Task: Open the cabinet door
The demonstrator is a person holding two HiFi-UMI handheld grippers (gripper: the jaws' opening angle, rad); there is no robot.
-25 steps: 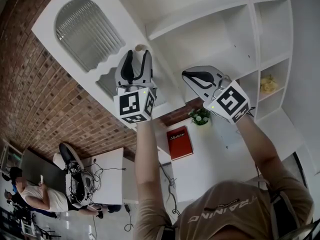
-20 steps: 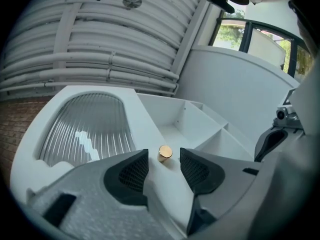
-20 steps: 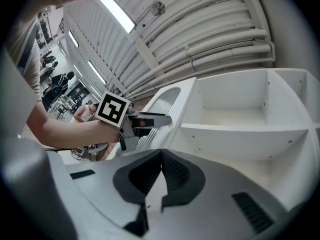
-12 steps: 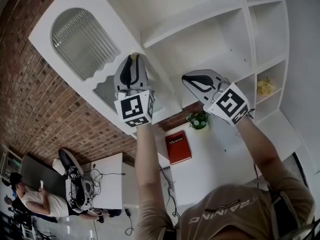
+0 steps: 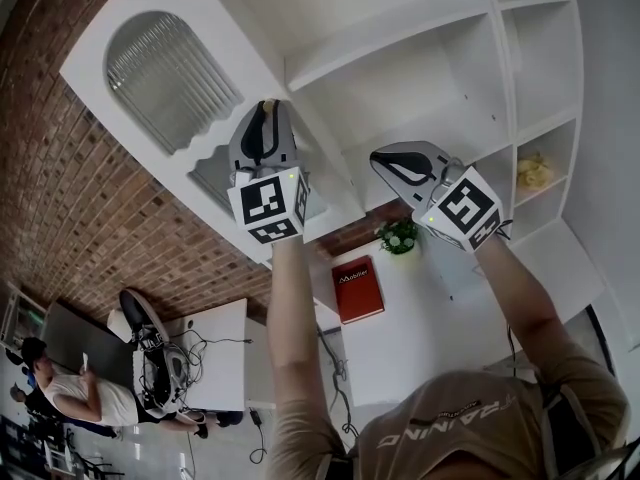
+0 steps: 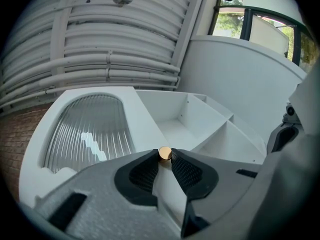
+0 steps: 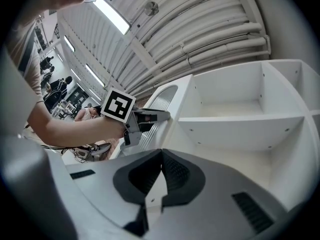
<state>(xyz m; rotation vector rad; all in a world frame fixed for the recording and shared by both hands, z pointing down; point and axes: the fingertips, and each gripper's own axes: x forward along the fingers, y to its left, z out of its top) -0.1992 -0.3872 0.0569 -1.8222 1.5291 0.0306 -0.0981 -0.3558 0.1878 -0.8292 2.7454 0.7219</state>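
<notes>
The left gripper (image 5: 267,110) is now closed on the small brass knob (image 6: 164,153). A second ago its jaws were wide apart around this knob; in the left gripper view the two black pads are now seen pressed on the knob from both sides. The knob is set at the edge of the white cabinet door (image 5: 215,28) that lies next to the open shelves (image 5: 400,78), below the ribbed glass panel (image 6: 87,129). By this the grasp is judged as made, so the pulling of the door can probably be started; the door itself seems hardly moved. The right gripper (image 5: 380,158) is held beside it in front of the shelves, its jaws are together and nothing is between them. In the head view the knob is almost fully covered by the jaws. The lower part of the door is hidden behind the gripper body in the left gripper view. The hinge side is not shown, and how far the door already stands from the cabinet cannot be told.
</notes>
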